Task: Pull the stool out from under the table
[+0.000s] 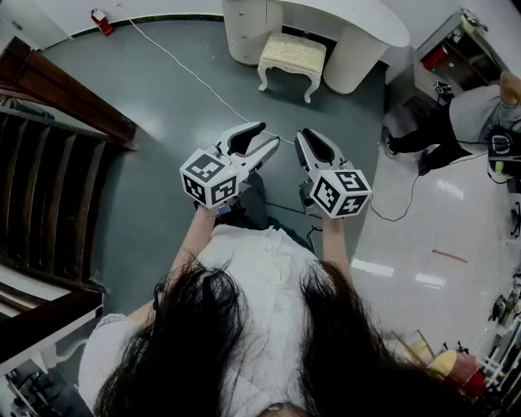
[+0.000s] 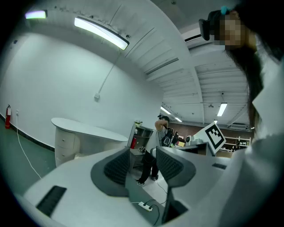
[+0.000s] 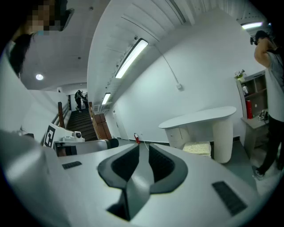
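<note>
left gripper (image 1: 262, 135) part-open, empty | right gripper (image 1: 307, 138) nearly closed, empty | both idle, likely because nothing is within reach | stool (image 1: 291, 55) well ahead across floor (image 1: 175, 122), half tucked under table (image 1: 358, 18), untouched; approach needed

We see a dull grey-green floor (image 1: 163, 122) that gives way on the right to a glossy pale stretch (image 1: 423, 236). At its far edge, against the wall, stands the white table (image 1: 342, 24), with the cushioned stool (image 1: 291, 59) on four legs just in front of it. A red fire extinguisher (image 1: 102, 22) sits by the far left edge. From near it a white cable (image 1: 191, 73) runs diagonally across the floor. A black cable (image 1: 391, 217) loops over the pale stretch.
</note>
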